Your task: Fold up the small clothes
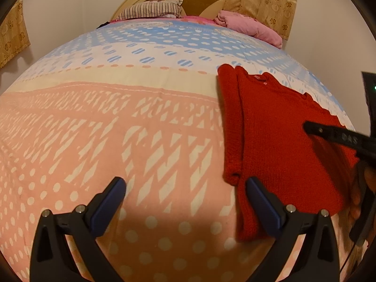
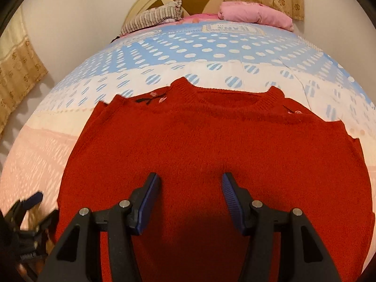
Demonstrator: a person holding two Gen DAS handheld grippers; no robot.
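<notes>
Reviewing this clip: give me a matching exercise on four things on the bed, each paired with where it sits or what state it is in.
Things:
1. red knitted sweater
2. striped pillow
3. folded pink blanket
4. left hand-held gripper

Places or states:
A. at the headboard, right side
B. open, over the bare pink-patterned bedspread, beside the sweater
C. lying flat, collar toward the headboard
D. at the headboard, left side

Pairs: 1-C, 2-D, 3-A, 4-B
</notes>
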